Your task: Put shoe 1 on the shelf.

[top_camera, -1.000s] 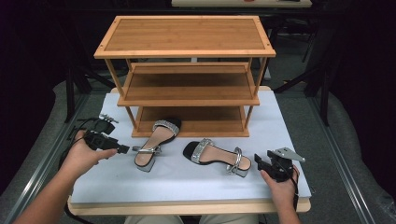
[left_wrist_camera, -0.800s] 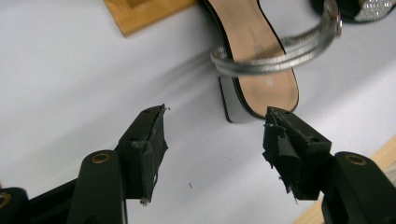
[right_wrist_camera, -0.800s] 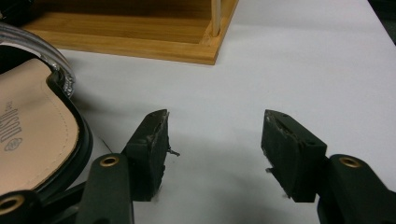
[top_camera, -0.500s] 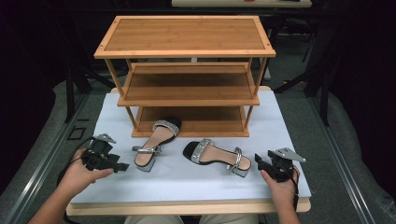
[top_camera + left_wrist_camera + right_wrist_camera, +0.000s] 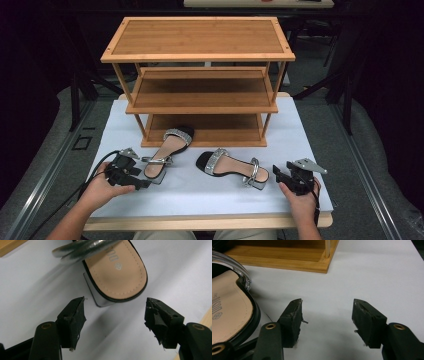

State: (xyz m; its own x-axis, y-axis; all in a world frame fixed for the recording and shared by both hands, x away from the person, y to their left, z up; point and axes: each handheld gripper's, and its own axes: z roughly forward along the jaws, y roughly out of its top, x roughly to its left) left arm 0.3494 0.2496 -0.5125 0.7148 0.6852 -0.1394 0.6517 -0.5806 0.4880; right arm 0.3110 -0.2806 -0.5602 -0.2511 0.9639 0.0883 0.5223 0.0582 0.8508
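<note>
Two black sandals with silver straps lie on the white table (image 5: 310, 145) in front of a wooden shoe rack (image 5: 200, 80). The left sandal (image 5: 167, 150) points its toe into the rack's bottom shelf. Its heel (image 5: 117, 277) lies just ahead of my left gripper (image 5: 142, 182) (image 5: 115, 312), whose jaws are open and hold nothing. The right sandal (image 5: 232, 167) lies crosswise, heel toward my right gripper (image 5: 276, 172) (image 5: 325, 315). That gripper is open and empty, with the sandal's heel end (image 5: 229, 312) just to its left.
The rack has three bamboo shelves, and its bottom corner post (image 5: 328, 250) stands ahead of the right gripper. Bare white table (image 5: 374, 277) lies right of the rack. The table's front edge (image 5: 210, 222) runs close to both hands. A cable (image 5: 60, 210) trails from the left gripper.
My left gripper has swung down and right, from beside the table's left edge to just behind the left sandal's heel. The right gripper has stayed put.
</note>
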